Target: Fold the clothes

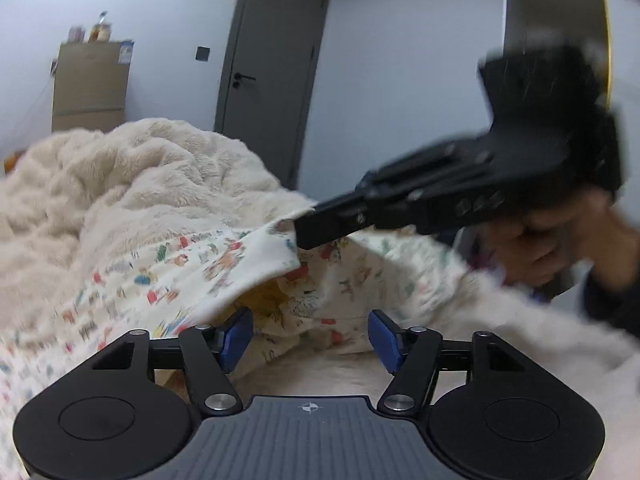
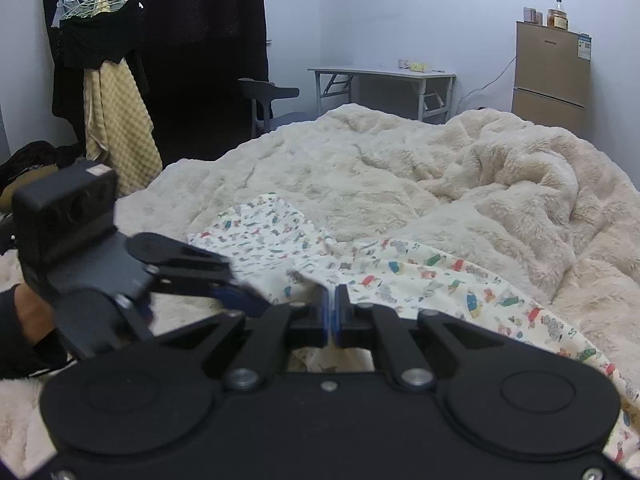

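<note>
A cream garment point(image 1: 168, 280) printed with small coloured figures lies on a fluffy cream blanket point(image 1: 132, 184). My left gripper point(image 1: 310, 338) is open, its blue pads point(image 1: 236, 338) apart just above the cloth, holding nothing. My right gripper point(image 1: 304, 232) comes in from the right, shut on a lifted edge of the garment. In the right wrist view the right gripper point(image 2: 334, 300) is shut on the garment point(image 2: 420, 280), and the left gripper point(image 2: 244, 296) sits close at its left.
The blanket point(image 2: 400, 176) covers the whole bed, bunched at the right. Beyond it stand a grey door point(image 1: 272, 60), a brown fridge point(image 2: 550, 80), a white folding table point(image 2: 380, 80), a chair point(image 2: 272, 100) and hanging clothes point(image 2: 104, 72).
</note>
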A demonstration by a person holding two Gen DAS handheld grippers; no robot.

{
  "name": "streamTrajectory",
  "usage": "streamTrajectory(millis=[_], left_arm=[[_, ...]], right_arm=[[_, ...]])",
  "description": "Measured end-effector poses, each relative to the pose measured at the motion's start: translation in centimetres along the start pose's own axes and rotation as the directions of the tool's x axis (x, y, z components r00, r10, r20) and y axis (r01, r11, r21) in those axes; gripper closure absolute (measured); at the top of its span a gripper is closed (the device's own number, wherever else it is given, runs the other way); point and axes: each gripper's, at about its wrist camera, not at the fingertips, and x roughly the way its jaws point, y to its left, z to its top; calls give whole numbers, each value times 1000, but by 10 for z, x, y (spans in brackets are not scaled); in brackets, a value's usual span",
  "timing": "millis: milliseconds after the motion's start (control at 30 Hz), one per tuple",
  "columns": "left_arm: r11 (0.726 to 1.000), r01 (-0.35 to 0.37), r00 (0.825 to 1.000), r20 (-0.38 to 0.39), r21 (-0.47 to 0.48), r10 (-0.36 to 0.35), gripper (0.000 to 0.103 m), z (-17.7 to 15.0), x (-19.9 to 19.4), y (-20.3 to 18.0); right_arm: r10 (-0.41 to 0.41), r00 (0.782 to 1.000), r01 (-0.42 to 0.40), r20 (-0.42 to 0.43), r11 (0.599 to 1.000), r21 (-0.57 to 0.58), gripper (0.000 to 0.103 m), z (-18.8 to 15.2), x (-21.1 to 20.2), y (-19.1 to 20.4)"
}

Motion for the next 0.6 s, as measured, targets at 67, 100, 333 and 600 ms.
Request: streamTrajectory(millis=[67, 100, 333, 600], left_arm=[[1000, -5, 1000, -8, 9, 5, 44, 0, 11, -3], [1000, -2, 1000, -5, 5, 2, 47, -1, 14, -3], [984, 168, 982, 94, -59, -162, 100, -22, -33, -14], [944, 245, 961, 183, -220, -207, 101, -44, -60, -7]], right_arm=[[10, 1000, -10, -7, 1000, 0, 101, 0, 1, 0], [15, 1000, -15, -7, 1000, 0, 101, 0, 1, 0], [-12, 999, 16, -42, 997, 78, 75, -5, -13, -8], [-139, 986, 77, 89, 866, 494, 43, -100, -127, -57]])
